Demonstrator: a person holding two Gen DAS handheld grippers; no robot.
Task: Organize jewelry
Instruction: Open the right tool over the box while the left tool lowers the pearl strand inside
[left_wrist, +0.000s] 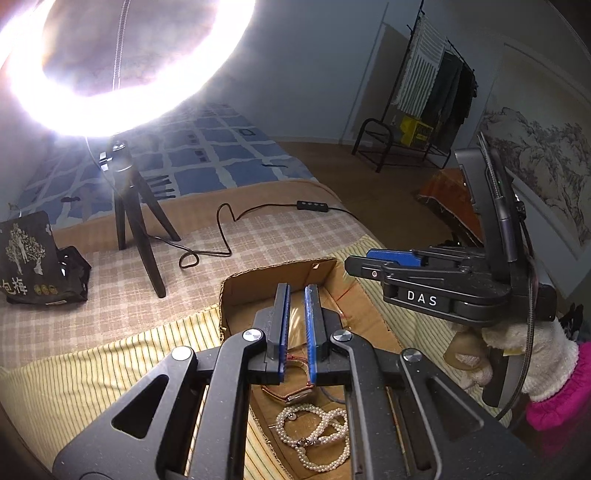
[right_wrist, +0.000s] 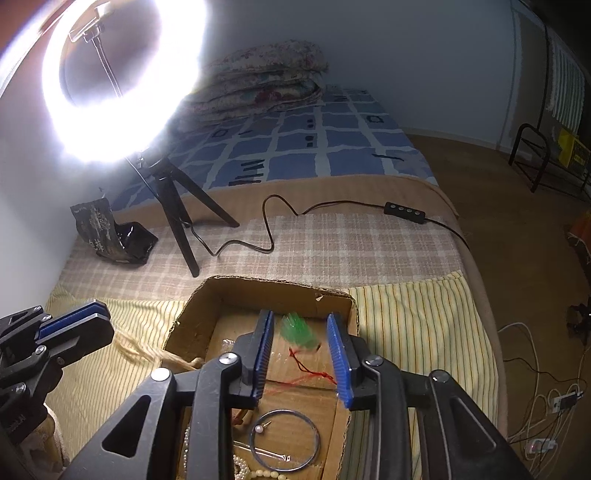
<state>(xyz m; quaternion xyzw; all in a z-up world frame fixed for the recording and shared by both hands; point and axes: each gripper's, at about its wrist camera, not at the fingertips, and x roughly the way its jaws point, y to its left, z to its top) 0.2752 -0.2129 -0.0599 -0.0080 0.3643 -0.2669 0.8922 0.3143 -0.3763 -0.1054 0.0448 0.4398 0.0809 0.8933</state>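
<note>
Nearest us in the left view, at 6 o'clock, pearl strands lie coiled on the floor of the cardboard box, with a watch just above them. Our left gripper hangs over the watch with a narrow gap between its pads; a thin reddish cord crosses that gap, but we cannot tell whether it is pinched.

In the right view, a metal bangle with a pearl pin inside it sits at 6 o'clock. Our right gripper stands wide open and empty above a red string that leads up to a green tassel at 12 o'clock.

We judge the tassel piece is the next pick. We should lower the right gripper straight down, close on the tassel's body rather than the loose string, and lift slowly so the string does not snag the bangle.

Beyond the box, on the bed, stand the ring light and a black bag.
</note>
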